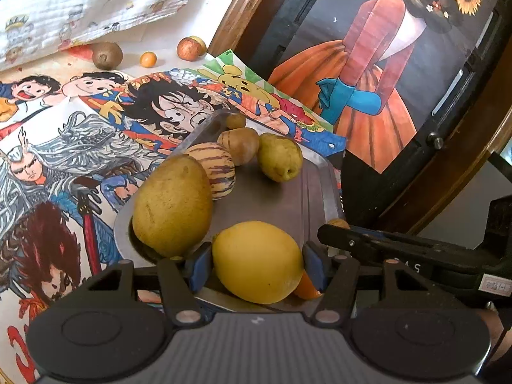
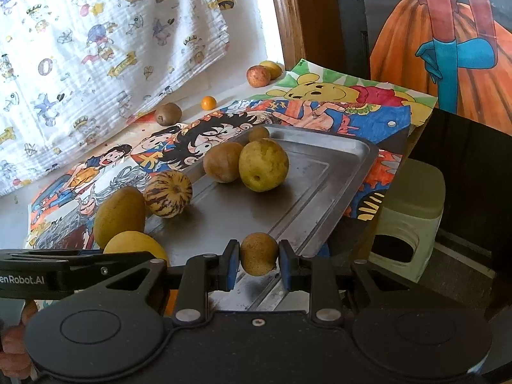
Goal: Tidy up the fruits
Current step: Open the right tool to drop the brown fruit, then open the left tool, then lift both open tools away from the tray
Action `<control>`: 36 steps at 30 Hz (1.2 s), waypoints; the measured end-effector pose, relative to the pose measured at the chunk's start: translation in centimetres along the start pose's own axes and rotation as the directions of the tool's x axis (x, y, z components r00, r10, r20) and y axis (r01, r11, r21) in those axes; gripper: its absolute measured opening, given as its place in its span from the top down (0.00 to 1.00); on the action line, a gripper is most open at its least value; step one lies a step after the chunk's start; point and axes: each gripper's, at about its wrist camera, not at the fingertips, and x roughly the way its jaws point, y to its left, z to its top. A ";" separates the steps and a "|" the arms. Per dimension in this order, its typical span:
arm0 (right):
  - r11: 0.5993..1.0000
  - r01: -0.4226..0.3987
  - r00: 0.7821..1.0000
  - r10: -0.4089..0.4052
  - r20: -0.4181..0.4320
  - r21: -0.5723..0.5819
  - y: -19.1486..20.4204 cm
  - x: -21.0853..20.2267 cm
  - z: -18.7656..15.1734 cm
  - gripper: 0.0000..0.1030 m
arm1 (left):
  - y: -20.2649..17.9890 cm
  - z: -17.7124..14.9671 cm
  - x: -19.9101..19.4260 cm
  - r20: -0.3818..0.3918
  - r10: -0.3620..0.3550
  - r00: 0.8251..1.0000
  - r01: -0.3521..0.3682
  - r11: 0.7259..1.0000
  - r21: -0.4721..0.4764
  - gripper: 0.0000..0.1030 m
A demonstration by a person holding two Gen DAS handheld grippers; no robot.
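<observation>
Held: my left gripper clamps the yellow mango crosswise over the tray near edge; my right gripper pinches a small brown fruit beside it.

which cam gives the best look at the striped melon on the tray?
Right wrist view: the round yellow melon with purple stripes shows whole, stem end facing the camera, on the metal baking tray. In the left wrist view, the large yellow-green mango covers its lower left.
</observation>
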 end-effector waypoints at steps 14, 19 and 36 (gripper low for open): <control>1.000 0.009 1.000 -0.009 -0.014 -0.006 0.3 0.3 0.2 0.72 | 0.3 -0.1 -0.4 -0.006 0.003 1.000 -0.003 1.000 -0.017 0.33; 1.000 0.013 1.000 -0.013 -0.009 -0.009 0.4 0.1 0.1 0.66 | 0.1 0.1 -1.0 -0.003 0.006 1.000 -0.006 1.000 -0.012 0.26; 0.998 0.058 0.990 -0.060 0.127 0.016 1.2 -6.5 -0.7 0.23 | -1.4 0.7 -5.7 0.095 0.018 0.995 -0.023 0.998 0.052 0.05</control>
